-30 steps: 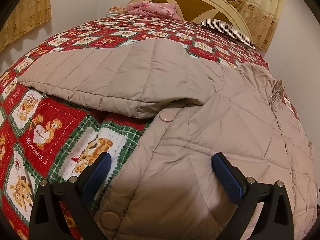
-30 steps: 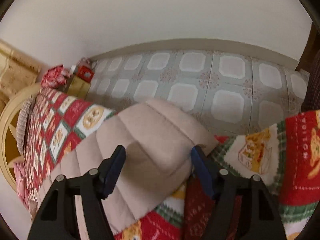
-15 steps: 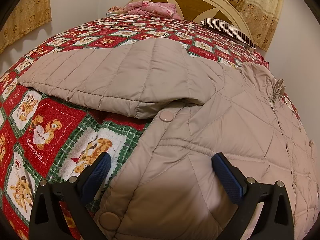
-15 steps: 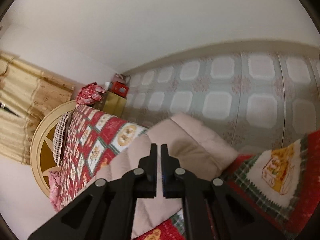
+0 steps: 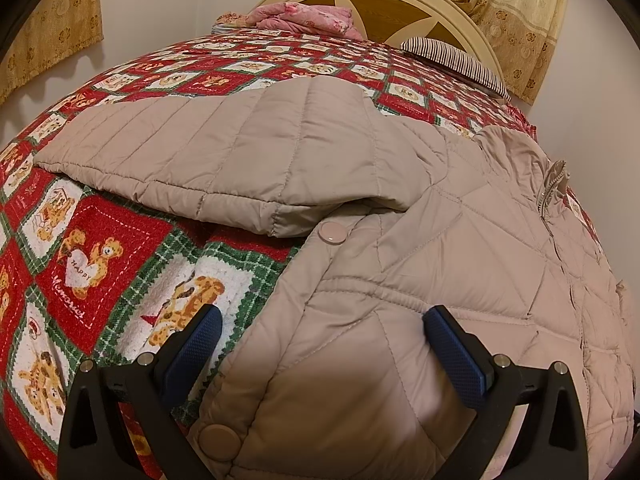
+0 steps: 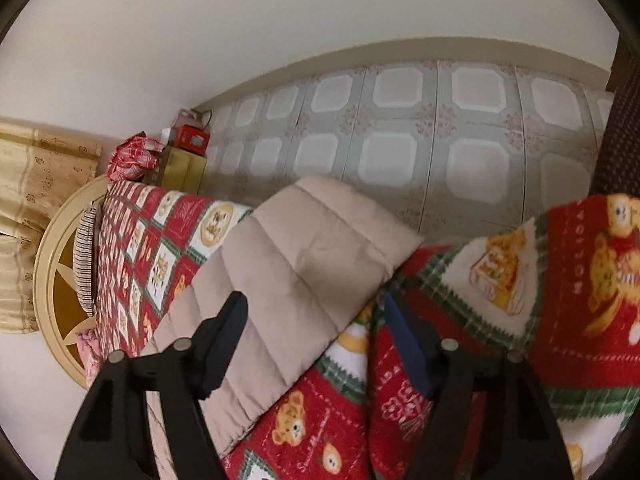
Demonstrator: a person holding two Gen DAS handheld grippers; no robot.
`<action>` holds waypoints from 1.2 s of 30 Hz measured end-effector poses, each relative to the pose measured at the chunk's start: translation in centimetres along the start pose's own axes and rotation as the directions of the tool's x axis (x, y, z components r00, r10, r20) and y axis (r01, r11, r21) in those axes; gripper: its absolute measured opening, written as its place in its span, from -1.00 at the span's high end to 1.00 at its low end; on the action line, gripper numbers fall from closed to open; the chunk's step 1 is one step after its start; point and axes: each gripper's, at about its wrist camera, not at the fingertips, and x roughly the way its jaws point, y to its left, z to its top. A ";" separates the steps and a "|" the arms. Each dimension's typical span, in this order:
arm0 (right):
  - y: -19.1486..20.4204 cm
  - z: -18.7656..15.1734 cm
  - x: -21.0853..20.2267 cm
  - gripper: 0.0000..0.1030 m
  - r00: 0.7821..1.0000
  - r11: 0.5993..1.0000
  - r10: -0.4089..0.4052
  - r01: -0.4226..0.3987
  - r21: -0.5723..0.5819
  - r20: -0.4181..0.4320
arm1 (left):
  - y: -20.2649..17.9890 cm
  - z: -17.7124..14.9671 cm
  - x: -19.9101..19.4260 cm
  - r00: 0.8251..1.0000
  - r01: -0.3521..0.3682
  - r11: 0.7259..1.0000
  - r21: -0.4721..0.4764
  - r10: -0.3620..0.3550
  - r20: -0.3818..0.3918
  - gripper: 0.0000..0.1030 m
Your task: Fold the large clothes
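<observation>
On the bed (image 5: 132,248), your left gripper (image 5: 320,336) hangs over the coat's (image 5: 460,248) near hem, jaws wide and empty, straddling the front edge: left pad over bare blanket, right pad over quilted cloth. One snap (image 5: 331,233) sits ahead of the gap, a second (image 5: 219,442) under the near left finger. The coat's body runs away from you toward the collar (image 5: 554,184) at far right. The sleeve (image 5: 224,160) lies crosswise, long axis left to right across the view, cuff end at far left, well away from these jaws.

In the right wrist view, your right gripper (image 6: 314,344) is also spread wide, nothing held. The sleeve end (image 6: 316,248) points straight out along the fingers toward the floor (image 6: 440,120), left pad above it, right pad over blanket beside its edge. Contact unclear.

Judgement: right hand is nearer the cuff, so it likely takes the sleeve inward; left hand suits the hem.
</observation>
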 end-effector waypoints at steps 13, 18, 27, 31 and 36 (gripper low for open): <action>-0.4 1.0 0.8 0.76 0.974 0.993 0.101 -0.085 -0.085 0.203 | -0.1 0.1 0.1 1.000 -0.010 1.000 0.005 0.010 -0.001 -0.97; 2.9 -1.0 -2.3 0.78 0.958 0.967 0.127 -0.062 -0.247 0.257 | -0.1 0.1 0.1 1.000 -0.008 1.000 0.004 0.008 -0.001 -0.97; 13.4 -9.6 -8.4 0.79 0.930 0.819 0.255 -0.061 -0.571 0.265 | 0.0 0.1 0.0 1.000 0.008 1.000 -0.006 -0.008 0.003 -0.97; 18.1 -13.9 -9.4 0.79 0.930 0.732 0.305 -0.089 -0.675 0.207 | 0.3 0.0 -0.1 1.000 0.021 1.000 -0.015 -0.021 0.007 -0.97; 23.3 -21.5 -8.1 0.79 0.937 0.597 0.343 -0.159 -0.787 0.071 | 0.4 0.0 -0.2 0.999 0.034 0.999 -0.024 -0.034 0.011 -0.97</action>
